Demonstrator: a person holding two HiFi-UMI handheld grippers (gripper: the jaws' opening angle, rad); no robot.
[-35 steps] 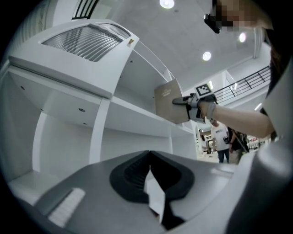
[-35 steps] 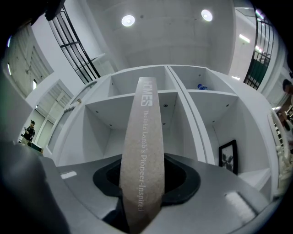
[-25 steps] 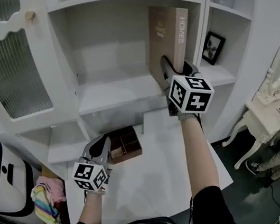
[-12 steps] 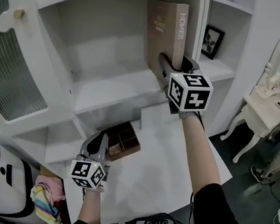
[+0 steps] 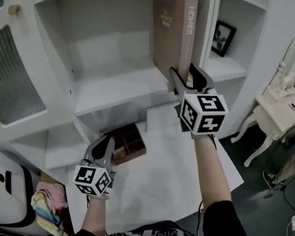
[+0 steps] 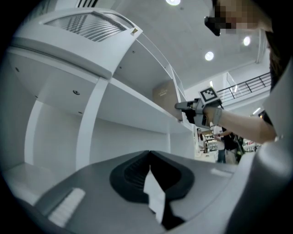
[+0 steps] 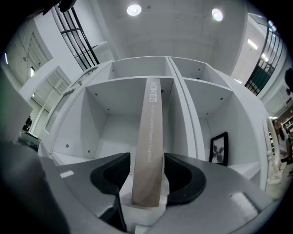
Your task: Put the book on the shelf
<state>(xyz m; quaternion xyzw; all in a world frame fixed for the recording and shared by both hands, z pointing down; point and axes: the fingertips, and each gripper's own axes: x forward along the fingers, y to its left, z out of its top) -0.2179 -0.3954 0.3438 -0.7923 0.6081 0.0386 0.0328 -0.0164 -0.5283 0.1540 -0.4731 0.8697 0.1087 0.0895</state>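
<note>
A tall tan book (image 5: 173, 34) stands upright on the white shelf (image 5: 113, 89), close to the divider at its right. My right gripper (image 5: 183, 71) is at the foot of the book's spine. In the right gripper view the book (image 7: 149, 151) rises between the two jaws with a narrow gap on each side. The jaws are opening and the pads are off the covers. My left gripper (image 5: 104, 145) hangs low over the white table (image 5: 167, 163), shut, with nothing held. In the left gripper view its jaws meet at the tips (image 6: 149, 157).
A framed picture (image 5: 223, 39) stands in the compartment to the right. A brown box with compartments (image 5: 129, 142) lies under the shelf by the left gripper. A ribbed-glass cabinet door (image 5: 6, 84) hangs at left, and a white dressing table (image 5: 281, 110) is at right.
The right gripper's jaws have widened off the book, which stays upright on the shelf. The left gripper has hardly moved.
</note>
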